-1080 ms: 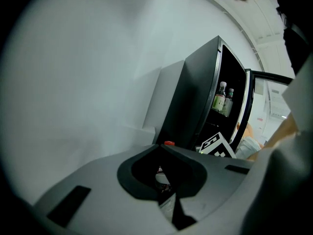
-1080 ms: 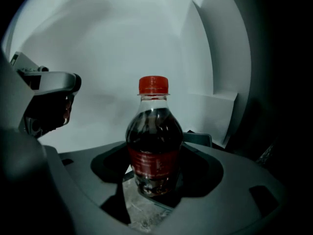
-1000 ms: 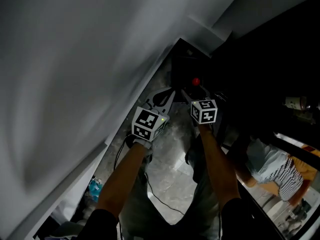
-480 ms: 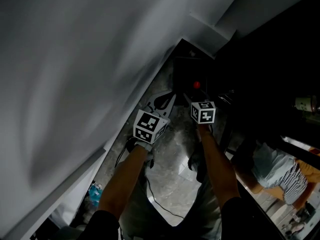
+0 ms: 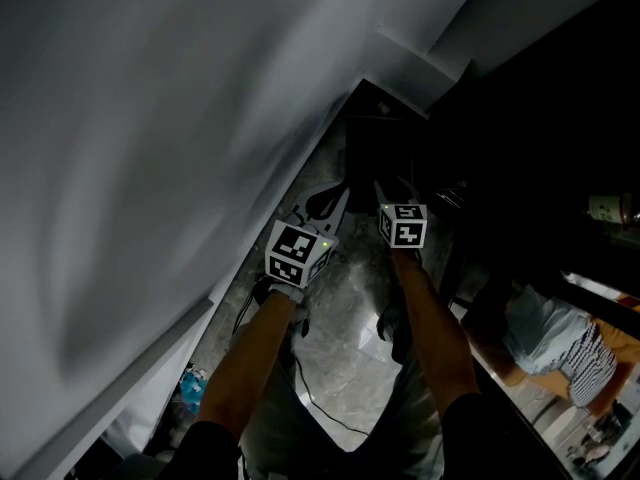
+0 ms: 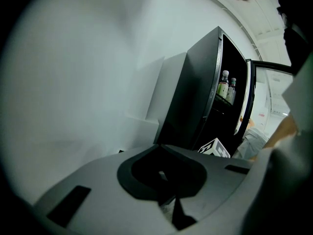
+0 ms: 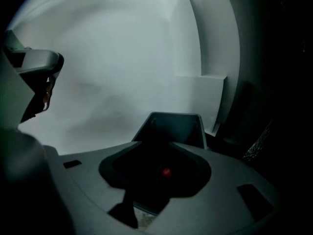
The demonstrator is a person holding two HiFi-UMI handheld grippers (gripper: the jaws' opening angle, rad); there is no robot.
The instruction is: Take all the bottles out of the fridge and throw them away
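Note:
My right gripper (image 5: pixel 394 192) (image 7: pixel 171 146) hangs over the dark open bin (image 5: pixel 375 138) (image 7: pixel 174 124) in the corner by the white wall. Its jaws have just been closing and stand apart with nothing between the pads. Deep in the bin's dark inside shows a small red bottle cap (image 7: pixel 166 172). Beside it my left gripper (image 5: pixel 330 201) (image 6: pixel 161 148) is shut and empty. Two bottles (image 6: pixel 224 84) stand on a shelf of the open black fridge (image 6: pixel 193 106). Another bottle (image 5: pixel 605 208) shows at the far right.
The white wall (image 5: pixel 150 118) runs close along the left. A person in a striped shirt (image 5: pixel 560 343) is low down at the right beside the fridge. A cable (image 5: pixel 320 398) and a blue object (image 5: pixel 190 380) lie on the grey floor.
Both grippers have sunk a little toward the bin. The red cap that showed ahead of the right gripper in the head view is gone from that view. The right jaws stand narrower.

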